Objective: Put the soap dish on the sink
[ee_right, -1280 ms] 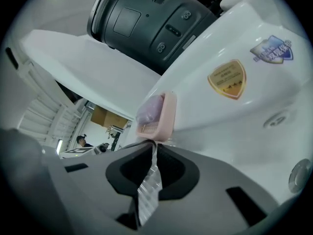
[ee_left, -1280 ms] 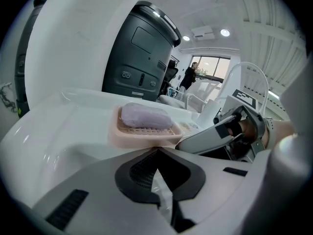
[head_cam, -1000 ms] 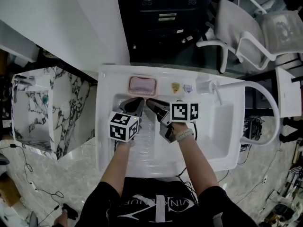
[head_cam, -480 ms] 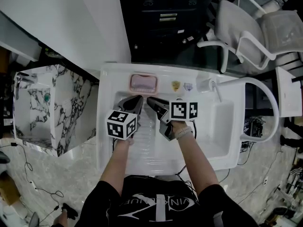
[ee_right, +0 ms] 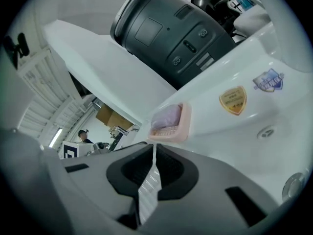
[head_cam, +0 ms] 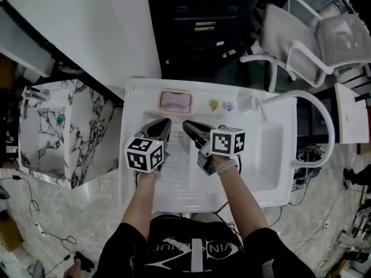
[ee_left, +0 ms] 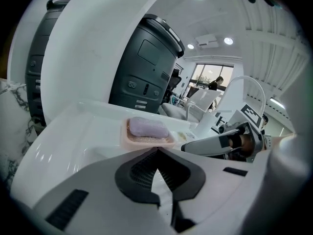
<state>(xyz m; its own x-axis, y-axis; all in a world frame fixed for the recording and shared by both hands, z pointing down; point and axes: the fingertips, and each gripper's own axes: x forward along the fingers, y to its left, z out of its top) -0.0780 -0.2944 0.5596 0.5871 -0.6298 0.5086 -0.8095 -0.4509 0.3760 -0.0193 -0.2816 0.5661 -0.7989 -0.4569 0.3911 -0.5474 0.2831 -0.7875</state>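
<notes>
The pink soap dish [head_cam: 175,101] with a pale purple soap bar in it rests on the back rim of the white sink [head_cam: 133,109]. It lies free, with neither gripper touching it. My left gripper [head_cam: 164,123] hovers over the basin just in front of the dish, jaws shut and empty. My right gripper [head_cam: 186,124] hangs beside it, its jaws closing to a seam with nothing between them. In the left gripper view the soap dish [ee_left: 146,132] sits just beyond the left gripper [ee_left: 156,151]. The right gripper view shows the soap dish [ee_right: 171,121] past the right gripper [ee_right: 153,146].
Two stickers [head_cam: 214,105] and a white tap fitting [head_cam: 250,103] sit on the back rim right of the dish. A curved white pipe [head_cam: 322,120] arcs at the right. A marbled cabinet [head_cam: 64,126] stands to the left, a black cabinet [head_cam: 203,22] behind, and white chairs [head_cam: 301,39] at the far right.
My left gripper has lifted slightly and drifted left. My right gripper has rolled a little in place. The soap dish has stayed on the back rim.
</notes>
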